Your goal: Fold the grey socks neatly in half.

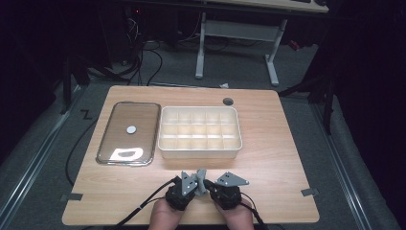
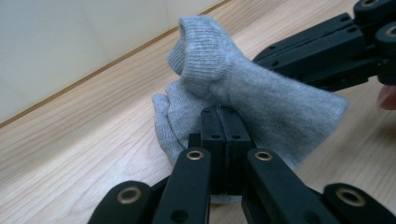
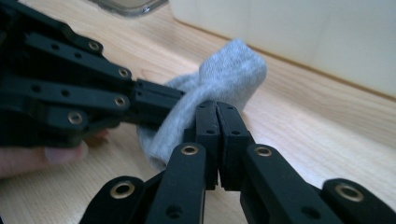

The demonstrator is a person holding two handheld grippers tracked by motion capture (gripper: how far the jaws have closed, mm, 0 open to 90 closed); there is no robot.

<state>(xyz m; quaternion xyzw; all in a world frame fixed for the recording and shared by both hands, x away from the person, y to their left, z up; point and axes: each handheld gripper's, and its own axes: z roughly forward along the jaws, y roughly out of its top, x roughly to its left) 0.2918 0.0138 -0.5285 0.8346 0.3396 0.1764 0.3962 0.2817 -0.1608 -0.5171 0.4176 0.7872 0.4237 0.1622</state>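
Left gripper view: grey knit sock, soft, ribbed cuff, bunched near table's front edge, just before cream compartment box. Left gripper clenched on one fold, right gripper clenched on another. Risk judged: thin pinch on slack stretchy knit, likely slip under opposing pull. Glossy clear lid lying left of box.

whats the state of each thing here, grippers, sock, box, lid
left gripper: shut on the grey sock, fingers pressed together
right gripper: shut on the same sock
grey sock: bunched, pinched between both grippers near the table's front edge
compartment box: open, its compartments look empty
clear lid: off the box, lying flat on the table to its left
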